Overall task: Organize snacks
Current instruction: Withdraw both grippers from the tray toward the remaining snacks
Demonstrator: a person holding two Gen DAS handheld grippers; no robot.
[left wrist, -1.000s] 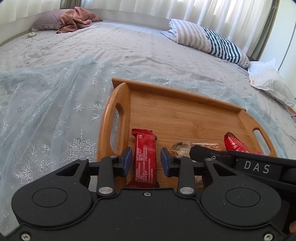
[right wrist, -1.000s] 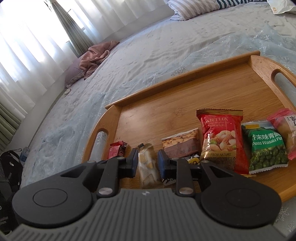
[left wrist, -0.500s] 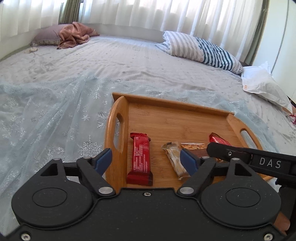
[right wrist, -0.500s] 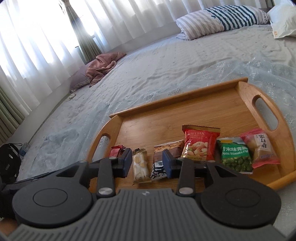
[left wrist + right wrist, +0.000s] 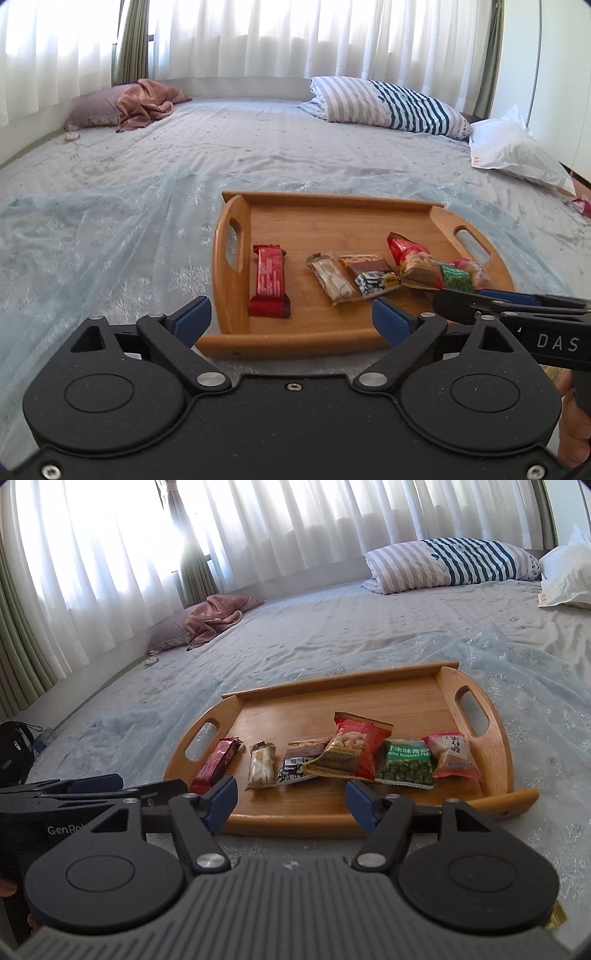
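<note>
A wooden tray [image 5: 229, 280] [image 5: 295, 821] lies on the bed with a row of snacks across it. From the left these are a red bar [image 5: 269, 282] [image 5: 218, 760], a pale nougat bar [image 5: 332, 279] [image 5: 262, 764], a brown packet [image 5: 299, 760], a red nut packet [image 5: 354, 749], a green peas packet [image 5: 406, 766] and a pink packet [image 5: 452, 755]. My left gripper [image 5: 291, 319] hangs before the tray's near rim, jaws opening wide, nothing between them. My right gripper [image 5: 291, 803] sits beside it, jaws also opening and empty.
A sheer snowflake cloth [image 5: 110, 240] covers the bedspread under the tray. At the far side lie a striped pillow [image 5: 388, 103], a pink crumpled cloth [image 5: 147, 99] and a white bag [image 5: 517, 151]. A dark bag [image 5: 14, 749] sits on the floor at the left.
The left gripper let go of the red bar and the right of the pale bar. Both opened and drew back and up from the tray, where the bars now lie.
</note>
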